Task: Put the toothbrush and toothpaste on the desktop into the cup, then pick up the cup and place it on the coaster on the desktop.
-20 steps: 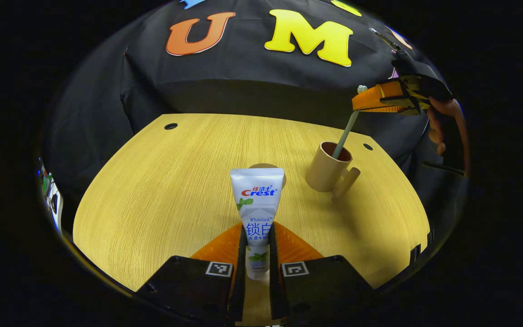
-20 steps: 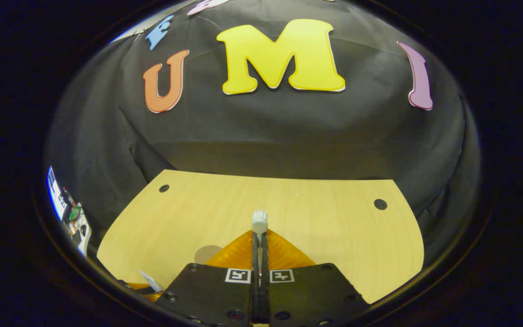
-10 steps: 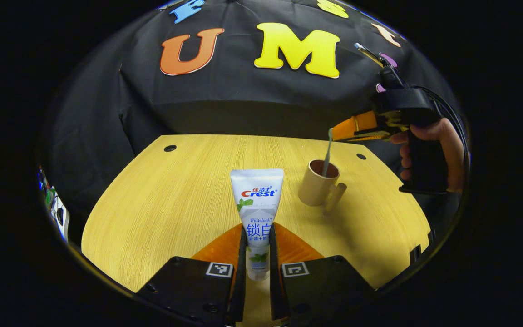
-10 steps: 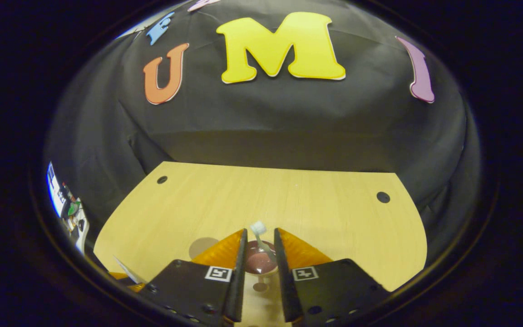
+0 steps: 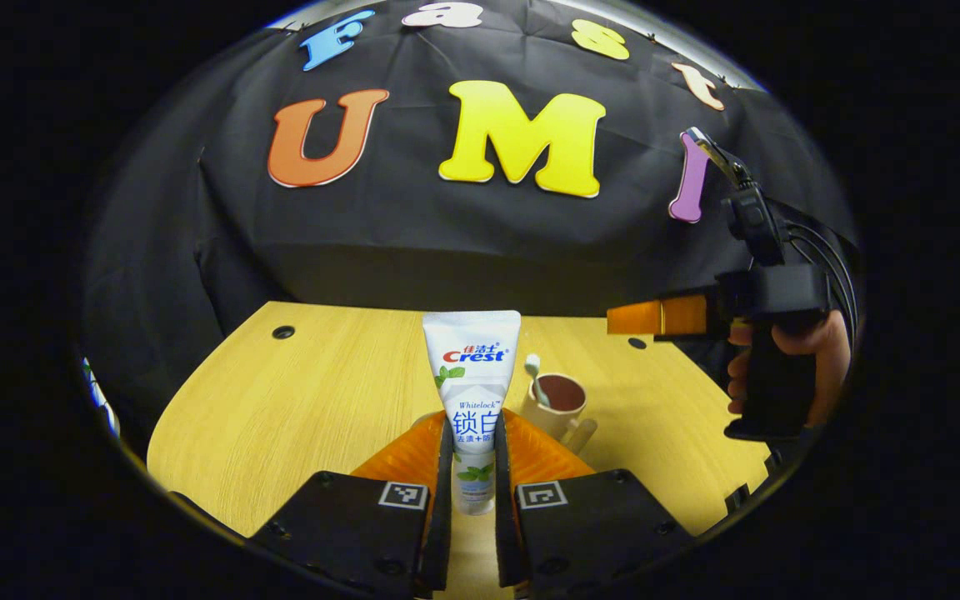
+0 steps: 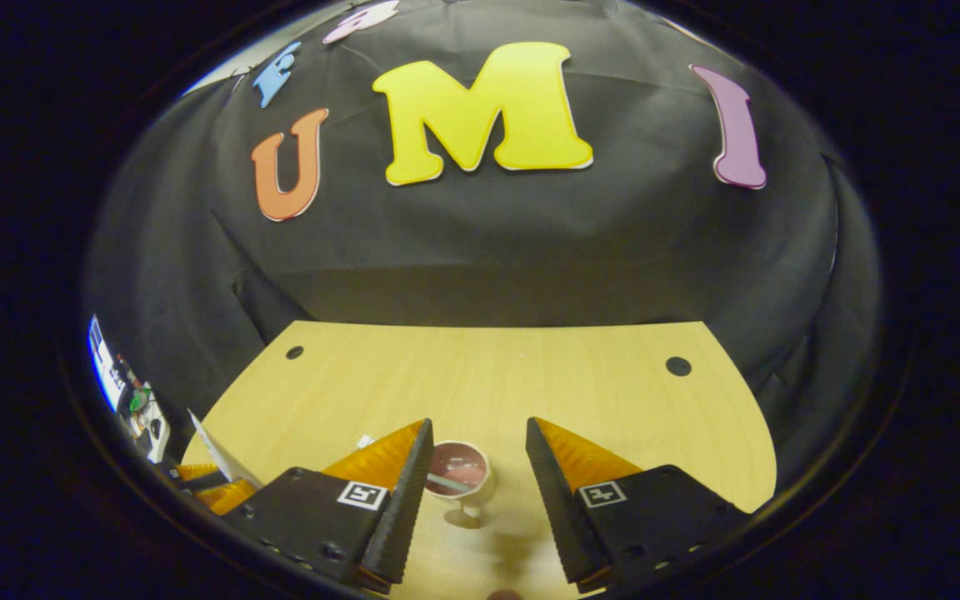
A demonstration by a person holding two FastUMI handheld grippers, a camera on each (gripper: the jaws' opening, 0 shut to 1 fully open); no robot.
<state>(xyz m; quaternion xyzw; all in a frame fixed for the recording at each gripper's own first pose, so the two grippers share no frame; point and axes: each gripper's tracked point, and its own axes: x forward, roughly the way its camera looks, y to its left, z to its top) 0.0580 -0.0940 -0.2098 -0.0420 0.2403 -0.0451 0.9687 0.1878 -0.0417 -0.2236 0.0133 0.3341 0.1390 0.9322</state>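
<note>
Since 1.0 s ago your right claw [image 6: 472, 467] has let go of the toothbrush [image 5: 535, 379]: its fingers were pinched on the handle, and now they stand spread wide, high over the cup [image 6: 457, 470]. The brush rests in the cup, head up, leaning on the near-left rim. In the left gripper view that claw [image 5: 655, 317] hangs above and right of the cup [image 5: 555, 404], held by a hand [image 5: 788, 367], likely lifted clear to give room.

Your left claw [image 5: 472, 454] pinches the toothpaste [image 5: 472, 392] near its lower end, the tube standing upright, flat crimped end on top. Judgement: that hold suits lowering it cap-first into the cup, which sits just right of the tube on the tabletop [image 5: 297, 400].

Hidden or unclear:
1. The tube covers the cup's left side, and your fingers cover its base.
2. The brush handle inside the cup shows as 1 pale streak in the right gripper view.
3. No coaster can be picked out with confidence; the tube may be blocking it.
</note>
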